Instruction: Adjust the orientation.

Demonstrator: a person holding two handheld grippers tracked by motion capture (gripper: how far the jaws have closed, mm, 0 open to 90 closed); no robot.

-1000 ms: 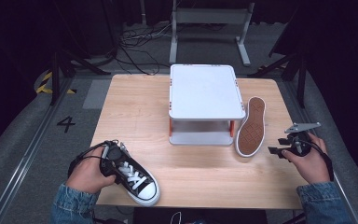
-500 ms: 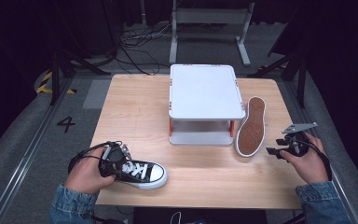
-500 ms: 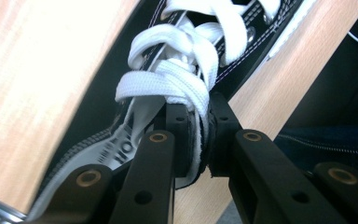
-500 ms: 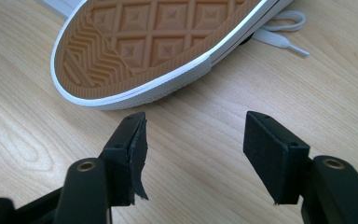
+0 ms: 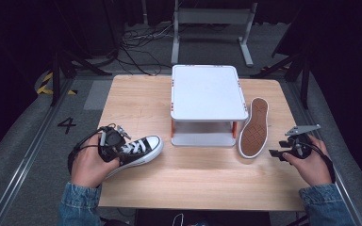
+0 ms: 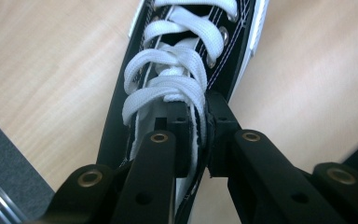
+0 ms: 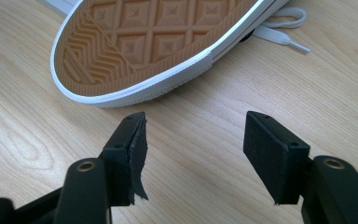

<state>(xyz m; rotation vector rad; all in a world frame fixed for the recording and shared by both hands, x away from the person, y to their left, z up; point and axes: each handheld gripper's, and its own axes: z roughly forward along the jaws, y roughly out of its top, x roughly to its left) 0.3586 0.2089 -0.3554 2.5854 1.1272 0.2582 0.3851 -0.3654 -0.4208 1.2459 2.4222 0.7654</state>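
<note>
A black high-top sneaker with white laces (image 5: 139,149) (image 6: 186,70) is at the table's front left, its white toe pointing toward the stand. My left gripper (image 5: 109,141) (image 6: 204,135) is shut on the sneaker's ankle collar, one jaw inside the opening and one outside. The second sneaker (image 5: 254,127) (image 7: 149,42) lies on its side against the stand's right leg, tan sole facing right. My right gripper (image 5: 283,153) (image 7: 193,144) rests open just in front of that sole's rounded end, with nothing between its fingers.
A white two-level stand (image 5: 207,92) with orange legs sits at the middle back of the wooden table (image 5: 198,183). A loose white lace end (image 7: 284,37) trails from the second sneaker. Bare wood lies in front of the stand.
The left gripper has shut on the sneaker's collar and risen. The sneaker has swung round, its toe going from the front edge to point toward the stand. The right hand has kept still.
</note>
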